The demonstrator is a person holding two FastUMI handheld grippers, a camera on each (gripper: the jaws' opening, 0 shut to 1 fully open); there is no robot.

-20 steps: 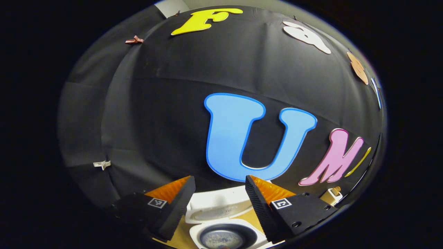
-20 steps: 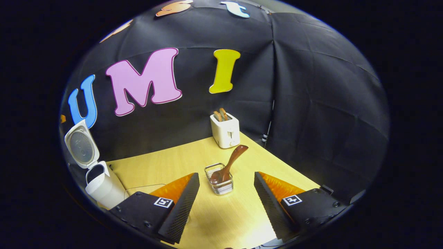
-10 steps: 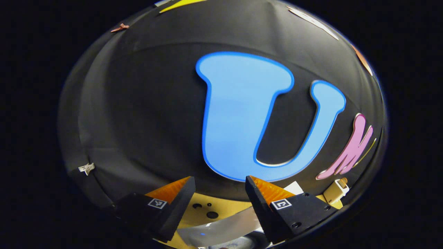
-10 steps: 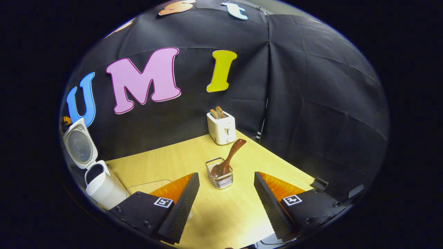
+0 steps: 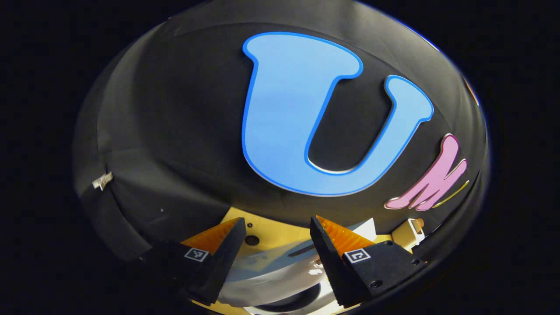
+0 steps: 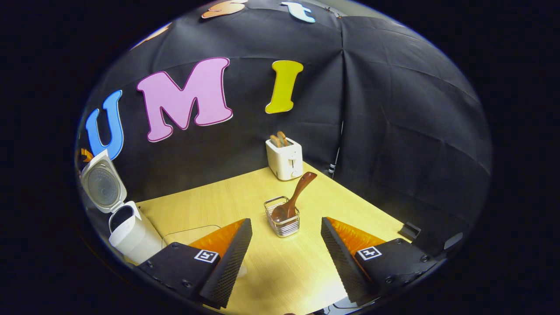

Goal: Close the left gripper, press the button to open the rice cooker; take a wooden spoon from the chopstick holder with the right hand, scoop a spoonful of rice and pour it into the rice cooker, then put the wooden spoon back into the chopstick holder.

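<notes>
In the right gripper view the white rice cooker (image 6: 131, 232) stands at the far left of the table, its lid (image 6: 103, 183) raised. A wire chopstick holder (image 6: 284, 223) sits mid-table with the brown wooden spoon (image 6: 299, 192) leaning in it, handle up to the right. My right gripper (image 6: 285, 220) is open and empty, hanging short of the holder. My left gripper (image 5: 276, 221) is also open and empty, close above the cooker's blurred pale lid (image 5: 271, 271). The dark pot mouth (image 5: 284, 302) shows below.
A white toaster (image 6: 284, 158) with two slices stands at the table's back corner, and it also peeks in as toaster (image 5: 409, 231). A clear container rim (image 6: 192, 231) lies partly behind my right gripper's left finger. The black wall is close ahead of the left gripper.
The left gripper has swung over the open cooker toward the wall, so the lid now blurs between its fingers. The right gripper has only drifted slightly; spoon and holder stay put.
</notes>
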